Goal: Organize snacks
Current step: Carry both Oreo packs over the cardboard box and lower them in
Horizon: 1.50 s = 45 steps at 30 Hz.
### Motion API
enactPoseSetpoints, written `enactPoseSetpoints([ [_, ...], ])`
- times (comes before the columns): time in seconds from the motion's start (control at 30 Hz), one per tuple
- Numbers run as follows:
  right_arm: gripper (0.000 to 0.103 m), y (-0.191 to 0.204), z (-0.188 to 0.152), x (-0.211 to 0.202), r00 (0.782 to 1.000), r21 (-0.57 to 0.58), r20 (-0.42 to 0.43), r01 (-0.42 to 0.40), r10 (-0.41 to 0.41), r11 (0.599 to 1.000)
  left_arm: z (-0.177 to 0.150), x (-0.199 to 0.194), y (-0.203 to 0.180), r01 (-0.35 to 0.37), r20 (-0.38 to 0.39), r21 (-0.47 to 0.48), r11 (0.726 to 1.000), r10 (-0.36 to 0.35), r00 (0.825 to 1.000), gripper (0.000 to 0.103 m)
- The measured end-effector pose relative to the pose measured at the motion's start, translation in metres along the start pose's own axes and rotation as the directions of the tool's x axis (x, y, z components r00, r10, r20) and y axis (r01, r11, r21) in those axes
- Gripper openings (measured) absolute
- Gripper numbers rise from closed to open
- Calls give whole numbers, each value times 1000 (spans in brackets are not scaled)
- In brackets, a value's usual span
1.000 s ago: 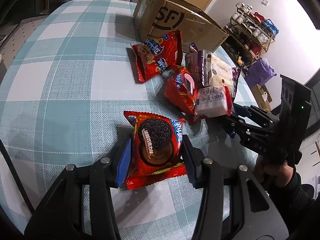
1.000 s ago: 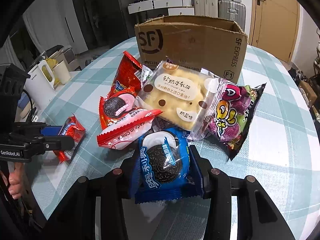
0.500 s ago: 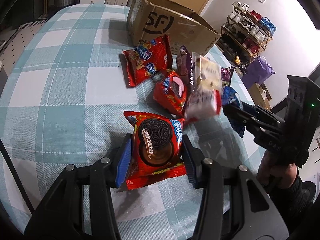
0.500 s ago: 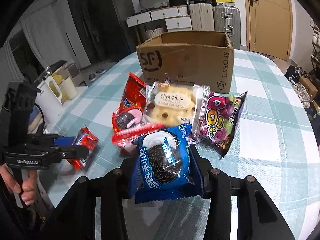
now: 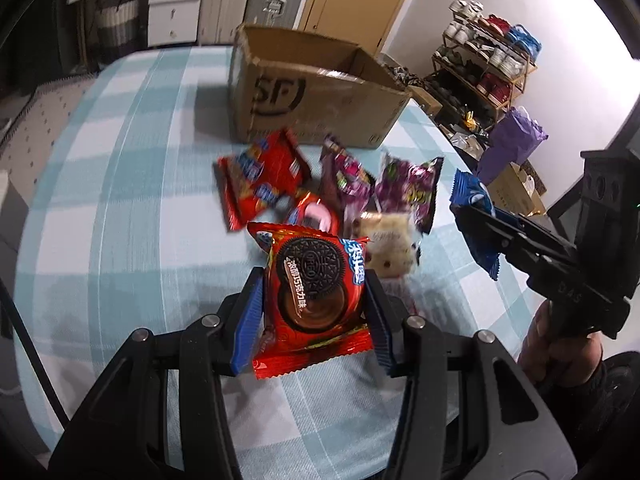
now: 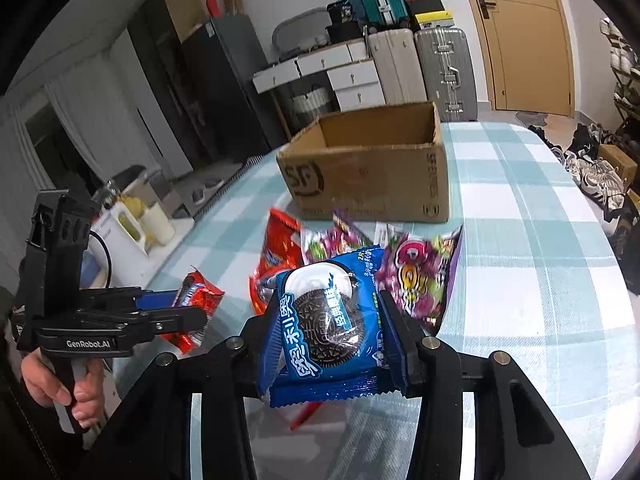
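L gripper (image 5: 314,312): my fingers pinch red Oreo pack (image 5: 312,296), held above table (image 5: 120,220). R gripper (image 6: 328,344): pinches blue Oreo pack (image 6: 326,324). Beyond: snack pile (image 5: 340,188), blurred, approx. five packs. Farthest: open cardboard box (image 6: 368,168).

Open cardboard box (image 6: 366,168) stands at table's (image 6: 528,248) far side, loose snack packets (image 5: 344,192) piled just before it, 2 cookie packs (image 5: 318,292) (image 6: 326,320) held above the near edge.
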State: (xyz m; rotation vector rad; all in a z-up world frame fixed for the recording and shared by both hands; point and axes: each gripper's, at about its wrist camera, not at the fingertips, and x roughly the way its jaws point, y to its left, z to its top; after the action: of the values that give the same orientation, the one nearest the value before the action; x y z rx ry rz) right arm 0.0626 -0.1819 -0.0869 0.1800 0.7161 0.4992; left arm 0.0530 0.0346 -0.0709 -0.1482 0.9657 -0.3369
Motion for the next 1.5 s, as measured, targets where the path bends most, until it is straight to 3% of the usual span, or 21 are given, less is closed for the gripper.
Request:
enactPoseSetpoints([
  [0.2,45,2,20,-12,999,6,44,-20,19,1000,28,-2,-20,-15,21,73,997,13,1000,45],
  [0.37,45,6,42,-16,997,-8,70,-32,32,999,54,-13,-27,-11,84,75,997,4,996,45],
  [0.67,45,10,92,-10,994,-26,89,-63,65,998,107,-9,-31,-19,104,110,994,7,995,45],
  [1.3,45,-3,210,44,996,-38,80,-40,43,998,243,25,-14,-53,88,113,992,43,995,45],
  [1.4,45,-5,223,55,996,-49,80,-22,26,999,262,37,-12,-103,111,131,986,89,990,45],
  [1.5,45,-11,233,67,997,-44,72,-10,13,999,276,53,-3,-53,80,100,994,45,996,45],
])
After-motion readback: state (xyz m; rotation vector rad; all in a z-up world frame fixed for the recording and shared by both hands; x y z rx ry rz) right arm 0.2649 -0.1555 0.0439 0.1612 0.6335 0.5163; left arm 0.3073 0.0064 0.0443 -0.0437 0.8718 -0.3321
